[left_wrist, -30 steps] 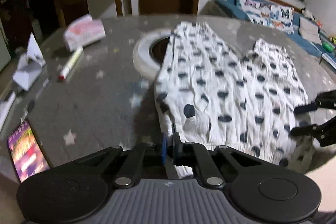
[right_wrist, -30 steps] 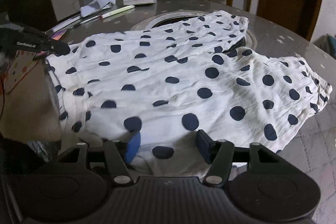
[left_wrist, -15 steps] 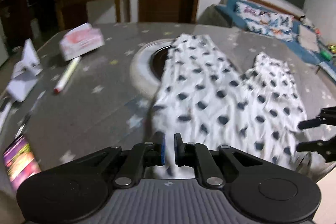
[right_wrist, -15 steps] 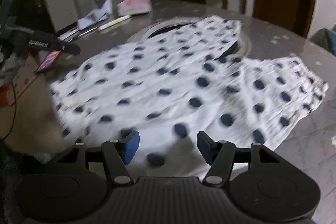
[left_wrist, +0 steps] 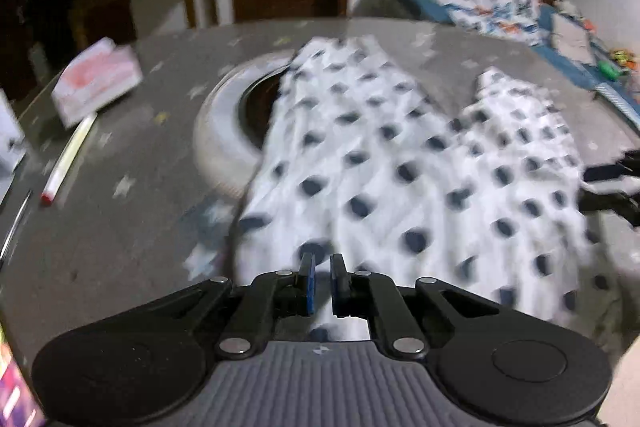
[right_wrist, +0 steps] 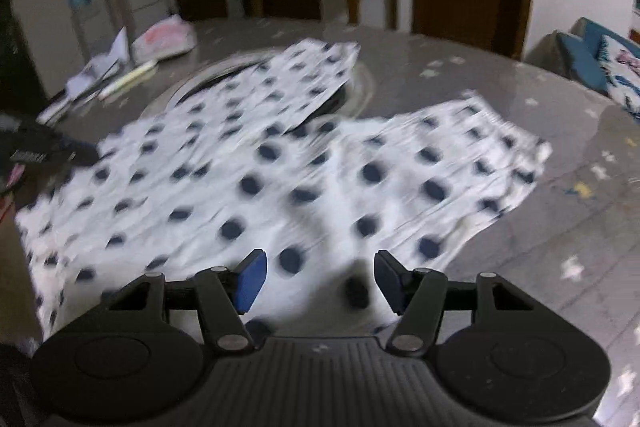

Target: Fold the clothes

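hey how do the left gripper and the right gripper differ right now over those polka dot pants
The left gripper has its jaws nearly together, pinching the waist edge of the polka dot pants; the right gripper has its jaws wide apart, fabric lying between them ungripped. The left sits at the pants' left side, the right at their right side. Both are black with blue pads and point down at the waistband.

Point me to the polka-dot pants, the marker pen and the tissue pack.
polka-dot pants (right_wrist: 280, 179): right wrist view, middle of the spread cloth.
marker pen (left_wrist: 70, 157): left wrist view, mid-barrel.
tissue pack (left_wrist: 96, 83): left wrist view, top face.
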{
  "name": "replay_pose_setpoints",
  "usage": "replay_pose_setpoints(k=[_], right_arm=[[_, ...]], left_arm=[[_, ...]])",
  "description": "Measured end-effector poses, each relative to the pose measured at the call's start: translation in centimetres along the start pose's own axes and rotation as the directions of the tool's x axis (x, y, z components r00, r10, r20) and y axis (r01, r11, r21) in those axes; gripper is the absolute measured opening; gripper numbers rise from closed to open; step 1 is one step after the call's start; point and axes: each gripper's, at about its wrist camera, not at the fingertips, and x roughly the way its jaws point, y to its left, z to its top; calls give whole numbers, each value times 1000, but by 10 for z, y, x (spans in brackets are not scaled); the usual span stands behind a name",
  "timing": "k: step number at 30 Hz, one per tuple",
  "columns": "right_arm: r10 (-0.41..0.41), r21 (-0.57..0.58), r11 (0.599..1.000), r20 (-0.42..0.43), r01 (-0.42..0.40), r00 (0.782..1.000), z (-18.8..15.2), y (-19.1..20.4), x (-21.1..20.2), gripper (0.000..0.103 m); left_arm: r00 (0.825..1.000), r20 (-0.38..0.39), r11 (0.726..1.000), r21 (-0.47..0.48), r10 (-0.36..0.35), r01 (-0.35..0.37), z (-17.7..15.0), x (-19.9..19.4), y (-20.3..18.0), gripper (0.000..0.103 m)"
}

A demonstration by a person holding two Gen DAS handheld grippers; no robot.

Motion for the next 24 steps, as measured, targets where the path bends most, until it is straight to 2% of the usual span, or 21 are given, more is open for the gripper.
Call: replay_pose_setpoints(k=[5,6,12,14,19,24], right_arm=[[-103,69,992,25,101,994,26,-44,17,58],[-123,87,989,27,120,992,30,-54,22,54],[-237,208,951,11,229,972,47,-110,54,52],[-263,238,938,7,254,965,49,-125,62,51],[-283,288,919,3,271,959,52,-149,79,40],[-303,272,918,7,290,953,54,-154,88,19]], left_arm=[[987,5,985,75,-159,158,20,14,-52,9],[982,-4,978,94,-188,187,22,20,-64,9],[944,-78,925,191,-321,330,25,48,-121,9],[931,-108,909,205,-348,364,25,56,-134,9],[906,-167,878,229,-389,419,21,69,-156,9],[881,-188,853,227,-435,469,23,76,-166,9]])
